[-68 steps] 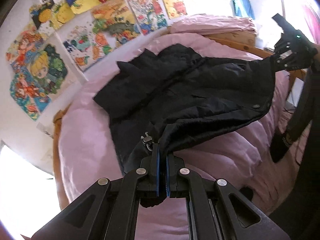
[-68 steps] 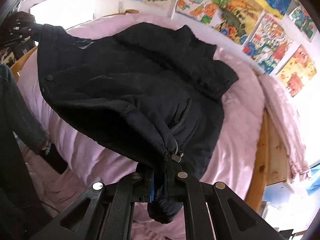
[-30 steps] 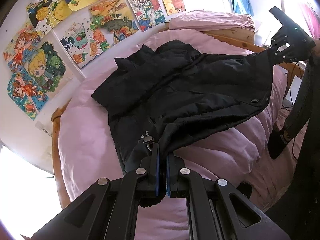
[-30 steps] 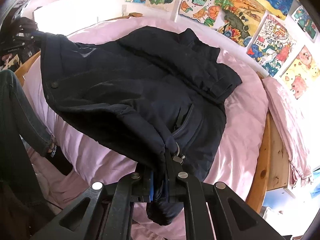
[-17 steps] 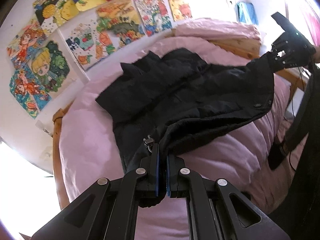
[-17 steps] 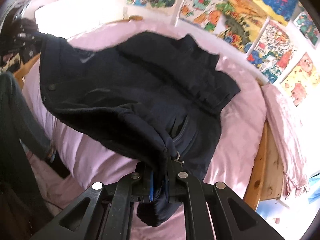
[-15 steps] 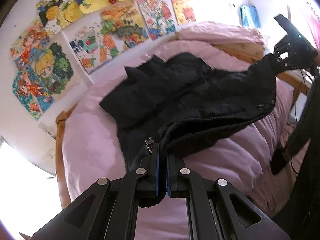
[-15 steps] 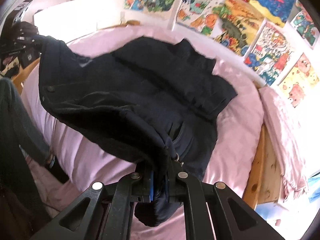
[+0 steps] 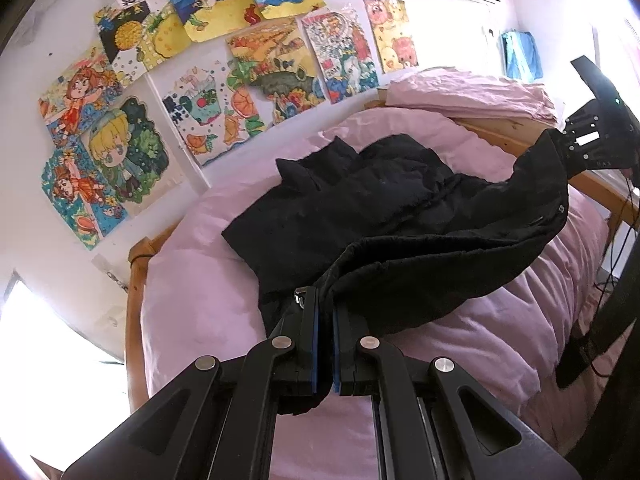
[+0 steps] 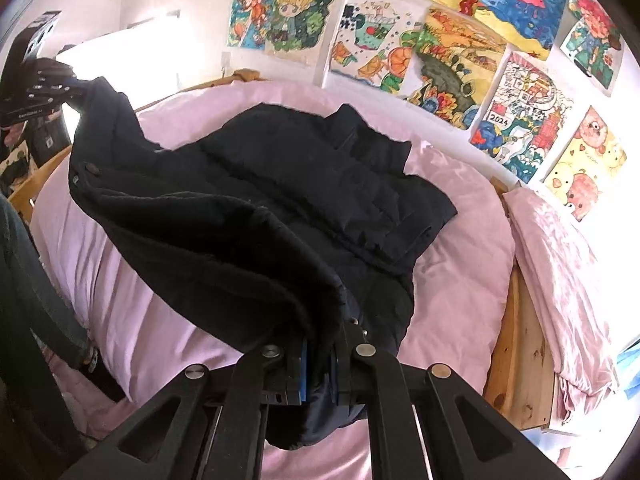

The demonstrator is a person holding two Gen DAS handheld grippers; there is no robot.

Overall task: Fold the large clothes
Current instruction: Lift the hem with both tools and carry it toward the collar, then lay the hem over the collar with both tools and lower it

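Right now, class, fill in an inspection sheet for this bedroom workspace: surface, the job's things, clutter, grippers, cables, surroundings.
Surface: bed with pink duvet, wooden frame.
Job's things: dark padded jacket, far part lying on the duvet, near edge lifted off it and hanging between the two grippers.
Clutter: folded pink bedding past the bed's end.
Grippers: left gripper and right gripper, jaws of each shut on the jacket's near edge.
Cables: dark cables hanging beside the bed frame.
Surroundings: colourful drawings on the white wall, bright window.
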